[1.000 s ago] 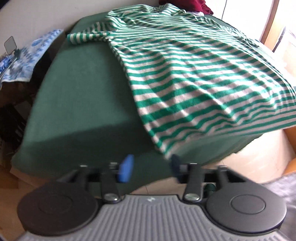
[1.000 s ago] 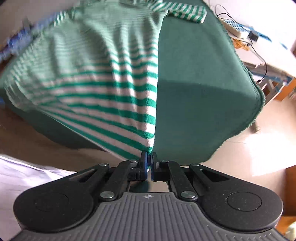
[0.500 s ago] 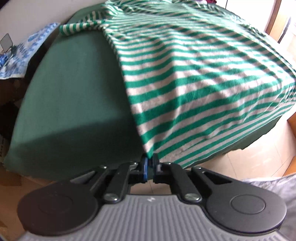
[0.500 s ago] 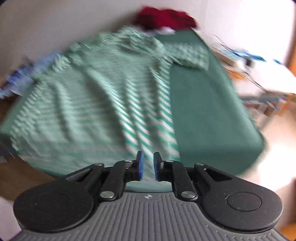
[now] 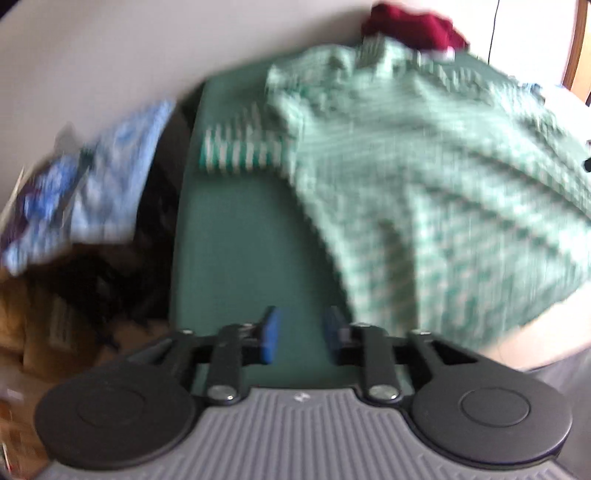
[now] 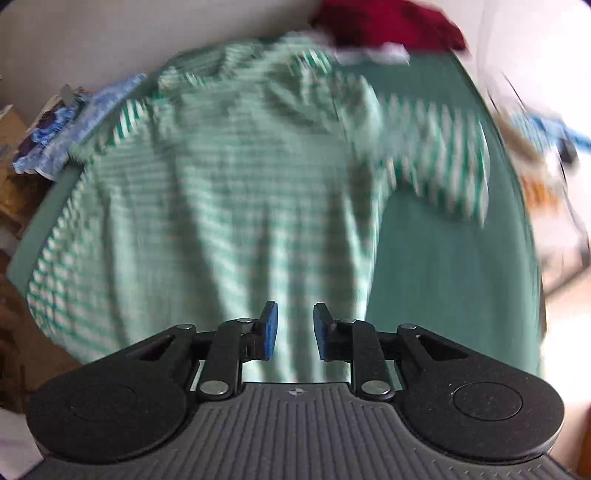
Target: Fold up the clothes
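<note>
A green-and-white striped T-shirt [image 6: 240, 192] lies spread on a table under a dark green cloth [image 6: 454, 266]. Both views are blurred by motion. In the left wrist view the striped T-shirt [image 5: 443, 192] covers the right half of the green cloth [image 5: 240, 240], one sleeve pointing left. My left gripper [image 5: 300, 336] is open over bare cloth just left of the shirt's hem, holding nothing. My right gripper [image 6: 293, 330] is open above the shirt's lower hem, nothing between its blue pads.
A dark red garment [image 6: 391, 26] is piled at the far end of the table. A blue patterned fabric [image 5: 96, 184] and cluttered boxes stand to the left. Cables and small items [image 6: 546, 140] lie to the right. A pale wall runs behind.
Both grippers have let go of the shirt's hem corners and opened. The shirt now lies flatter on the table, and both cameras have swung up and back.
</note>
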{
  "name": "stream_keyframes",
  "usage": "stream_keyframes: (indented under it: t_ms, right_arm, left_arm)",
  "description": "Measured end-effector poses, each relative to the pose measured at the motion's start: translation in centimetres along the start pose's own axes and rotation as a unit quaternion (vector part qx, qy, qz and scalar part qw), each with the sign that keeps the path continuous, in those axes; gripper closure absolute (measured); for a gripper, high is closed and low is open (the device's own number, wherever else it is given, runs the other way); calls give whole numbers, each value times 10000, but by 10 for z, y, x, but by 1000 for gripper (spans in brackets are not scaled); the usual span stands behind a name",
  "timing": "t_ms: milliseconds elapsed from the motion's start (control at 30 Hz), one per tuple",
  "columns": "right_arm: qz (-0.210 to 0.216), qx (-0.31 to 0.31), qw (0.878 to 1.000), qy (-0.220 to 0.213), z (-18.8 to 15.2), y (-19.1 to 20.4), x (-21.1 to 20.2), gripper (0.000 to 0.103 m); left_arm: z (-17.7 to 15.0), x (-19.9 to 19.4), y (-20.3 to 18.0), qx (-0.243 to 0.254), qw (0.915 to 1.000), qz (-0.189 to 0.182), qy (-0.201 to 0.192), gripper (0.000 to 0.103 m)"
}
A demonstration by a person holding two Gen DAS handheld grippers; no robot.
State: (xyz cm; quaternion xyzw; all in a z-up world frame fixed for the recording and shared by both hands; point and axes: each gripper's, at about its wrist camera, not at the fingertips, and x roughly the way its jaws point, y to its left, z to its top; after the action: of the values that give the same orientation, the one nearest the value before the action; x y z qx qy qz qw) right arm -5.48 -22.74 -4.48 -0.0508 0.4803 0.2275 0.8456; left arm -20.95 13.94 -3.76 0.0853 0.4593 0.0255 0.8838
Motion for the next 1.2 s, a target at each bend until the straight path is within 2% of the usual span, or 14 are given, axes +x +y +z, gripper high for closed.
stream_keyframes:
  t_ms: [67, 133, 233, 300, 333, 400, 500, 533, 600, 667, 733, 933, 1033, 1200]
  right_arm:
    - [64, -428, 9989, -191, 57, -5, -4, 60]
    - [70, -795, 9963, -311, 111, -9, -9, 52]
    - [143, -1124, 9930, -344, 187, -14, -13, 50]
    - [260, -1203, 9917, -377, 230, -18, -11, 43]
    - [288, -1222, 9910, -467, 245, -19, -8, 36]
    - [323, -1254, 9892, -692, 271, -19, 0, 32]
    - [500, -691, 9925, -871, 292, -27, 24, 24]
    - [485, -463, 9951, -726, 292, -32, 35, 17]
    - [474, -89, 9979, -427, 286, -45, 58, 18]
    - [102, 310, 9984, -457, 260, -69, 73, 27]
    - [-510, 814, 9951, -227, 232, -103, 87, 30]
    - [-1389, 2649, 9541, 149, 129, -220, 88, 34]
    - [-1358, 3052, 9425, 27, 92, -241, 83, 34]
    - [-1441, 2869, 9462, -397, 76, -236, 89, 33]
  left_arm:
    - [58, 4, 2, 203, 9995, 126, -226, 60]
    - [118, 11, 2, 370, 9982, 257, -388, 59]
    - [209, 25, 0, 571, 9945, 695, -538, 53]
    - [261, 30, -5, 658, 9897, 1024, -749, 36]
    - [281, 34, -8, 672, 9875, 1117, -888, 31]
    - [309, 46, -16, 582, 9841, 1189, -1181, 18]
    - [326, 77, -33, 565, 9834, 1084, -1344, 24]
    - [328, 88, -40, 573, 9836, 1028, -1363, 27]
    - [320, 116, -53, 606, 9871, 811, -1237, 38]
    - [305, 142, -66, 629, 9911, 465, -1077, 42]
    - [288, 165, -82, 785, 9921, 172, -968, 53]
    - [282, 210, -134, 1112, 9877, -705, -848, 75]
    - [291, 228, -161, 1194, 9826, -1197, -768, 79]
    - [307, 254, -217, 1579, 9716, -1639, -644, 79]
